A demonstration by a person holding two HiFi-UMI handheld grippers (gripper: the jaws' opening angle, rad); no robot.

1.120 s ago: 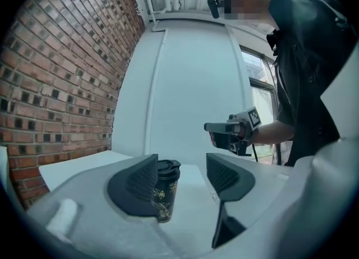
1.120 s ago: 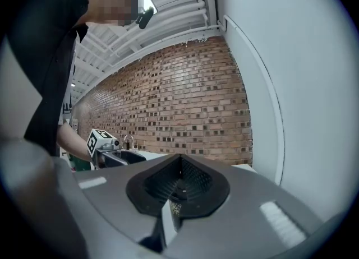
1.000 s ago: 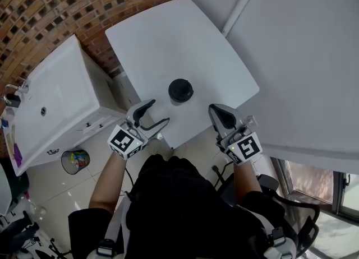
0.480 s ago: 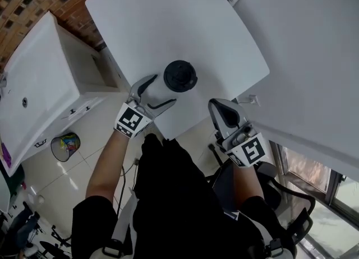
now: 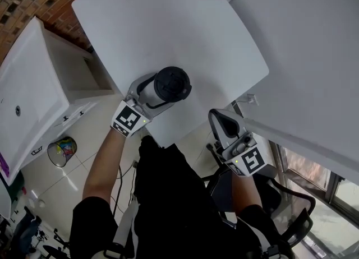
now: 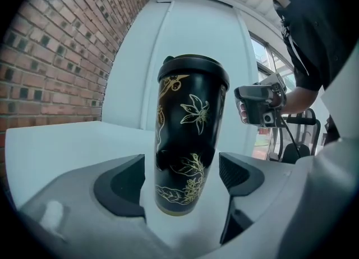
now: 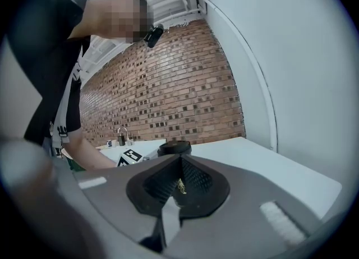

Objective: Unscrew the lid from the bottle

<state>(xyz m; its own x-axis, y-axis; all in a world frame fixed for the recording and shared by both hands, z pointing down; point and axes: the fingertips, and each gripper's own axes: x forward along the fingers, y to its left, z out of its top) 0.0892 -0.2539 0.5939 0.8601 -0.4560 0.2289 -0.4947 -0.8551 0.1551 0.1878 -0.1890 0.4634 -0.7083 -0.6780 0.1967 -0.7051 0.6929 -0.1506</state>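
Forward since 1 second ago, left gripper (image 6: 180,178) now flanks the bottle (image 6: 192,134), jaws spread, not touching. Right gripper (image 7: 180,183) hangs near, clenched, empty. Rigid, glossy, likely slippery: clamp the body below the lid (image 5: 172,83).

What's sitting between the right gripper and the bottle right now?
In the head view, only bare white tabletop lies between the right gripper and the black bottle.

bottle (image 6: 188,140): black tumbler, gold flower line-drawings, narrowing toward the base | pose: upright, base on white table (image 5: 168,22) | place: toward 6 o'clock of the tabletop in head view, near that edge | lid (image 5: 172,83): black, round, seated level on the bottle's mouth, not yet off
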